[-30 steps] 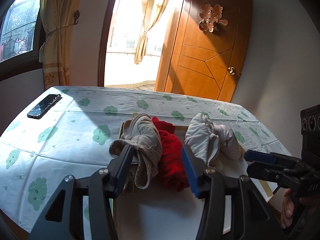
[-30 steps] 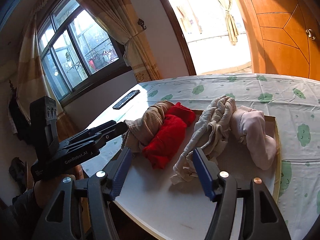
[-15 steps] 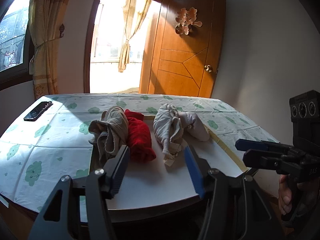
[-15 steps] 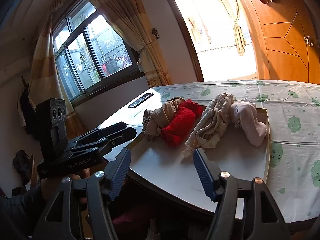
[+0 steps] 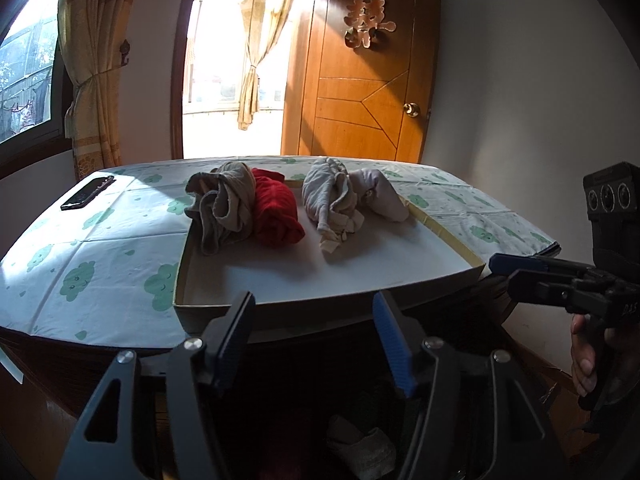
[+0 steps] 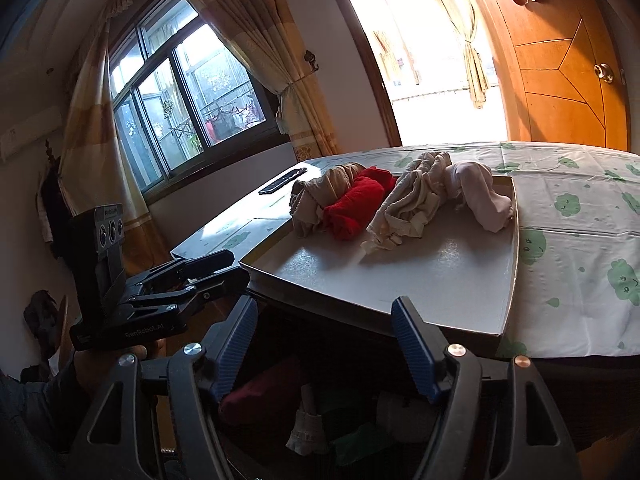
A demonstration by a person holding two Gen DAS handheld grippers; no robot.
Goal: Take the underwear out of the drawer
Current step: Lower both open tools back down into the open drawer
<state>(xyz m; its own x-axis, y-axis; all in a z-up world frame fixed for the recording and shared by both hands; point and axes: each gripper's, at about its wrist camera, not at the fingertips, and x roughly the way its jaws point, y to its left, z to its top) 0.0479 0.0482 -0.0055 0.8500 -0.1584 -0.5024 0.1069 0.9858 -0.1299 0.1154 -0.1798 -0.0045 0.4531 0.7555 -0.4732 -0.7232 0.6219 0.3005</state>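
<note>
Opening empty, left tool [image 5: 314, 334] and right tool [image 6: 324, 346] above dim drawer [image 6: 360, 412]; underwear [image 6: 260, 394] apparently below.

Red underwear [image 5: 276, 212], green-clouded white tablecloth [image 5: 100, 256]

Four bunched underwear on tray [image 5: 400, 276], far end, in a row: tan pc [image 5: 224, 208], red pc [image 5: 276, 212] touching it, grey-beige pc [image 5: 332, 200], pale pink pc [image 5: 380, 196]. Drawer [image 6: 340, 420] below tray, open w/ more clothes, dim.

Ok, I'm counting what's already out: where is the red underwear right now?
The red underwear lies in the shallow white tray on the table, touching the tan piece on its left; the grey-beige bundle lies apart on its right.
</note>
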